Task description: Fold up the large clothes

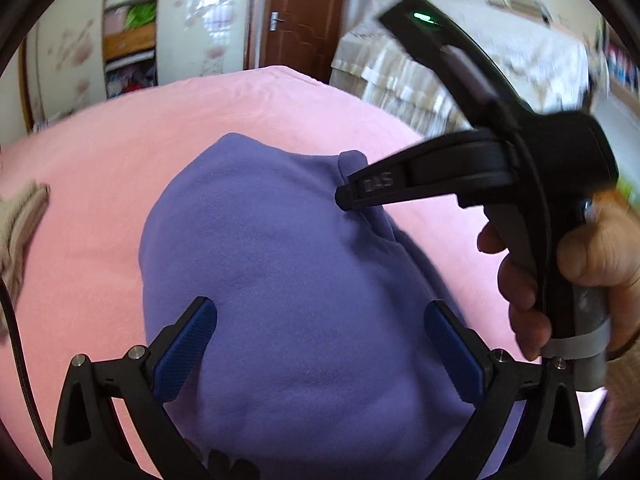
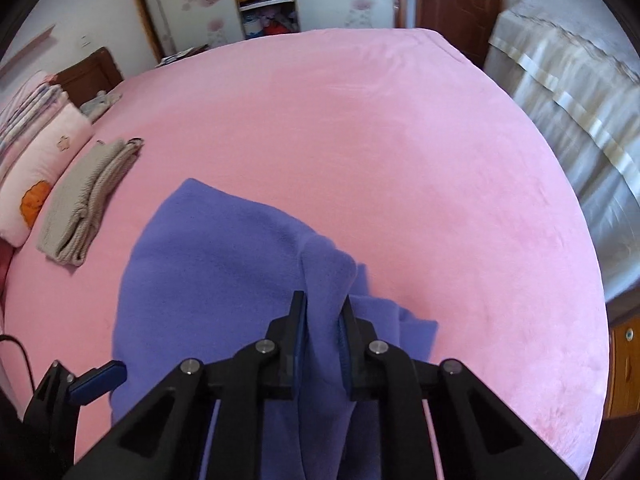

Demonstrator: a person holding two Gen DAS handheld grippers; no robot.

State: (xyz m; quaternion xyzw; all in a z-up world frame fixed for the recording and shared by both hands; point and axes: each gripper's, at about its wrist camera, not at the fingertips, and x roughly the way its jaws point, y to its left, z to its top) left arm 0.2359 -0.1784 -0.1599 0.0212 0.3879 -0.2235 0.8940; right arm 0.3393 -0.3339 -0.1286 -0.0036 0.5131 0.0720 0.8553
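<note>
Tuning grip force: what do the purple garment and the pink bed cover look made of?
Purple garment: likely soft matte knit, fleece or sweatshirt jersey; it bunches thickly in the shut right gripper. Pink bed cover: seemingly plush, short-pile fabric with a faint nap sheen.

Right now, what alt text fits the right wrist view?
The right gripper pinches a raised fold of a purple fleece garment on a pink bedsheet. A folded beige knitted garment lies at left; the left gripper's blue-padded fingertip shows bottom-left.
</note>
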